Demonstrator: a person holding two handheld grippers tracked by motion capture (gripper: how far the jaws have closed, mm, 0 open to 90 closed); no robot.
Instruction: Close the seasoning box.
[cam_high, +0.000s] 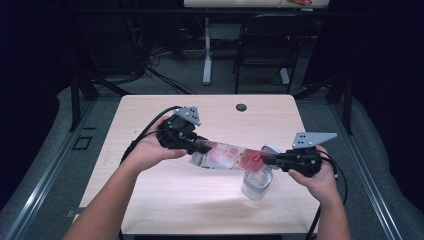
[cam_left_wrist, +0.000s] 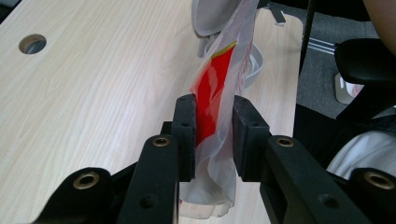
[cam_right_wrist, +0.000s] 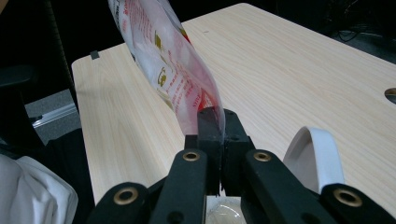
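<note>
left claw (cam_left_wrist: 211, 135): clenched on one end of the plastic pouch (cam_high: 227, 156), pads squeezing the red-printed film between them
right claw (cam_right_wrist: 218, 135): pinched tight on the other end of pouch, thin edge only
pouch position: stretched between the two claws above the table (cam_high: 150, 200), lying roughly level, tilted a bit down toward the right claw
why two grips: film is limp, so one end each keeps it taut and steerable
clear container (cam_high: 257, 183): stands on table just under the pouch's right end, near right claw
why there: looks set to catch contents, likely a pour or tear-open over it
white lid (cam_right_wrist: 312, 161): lying on table beside container, off so the mouth is free
risk: pouch end not quite centred over container, could spill
</note>
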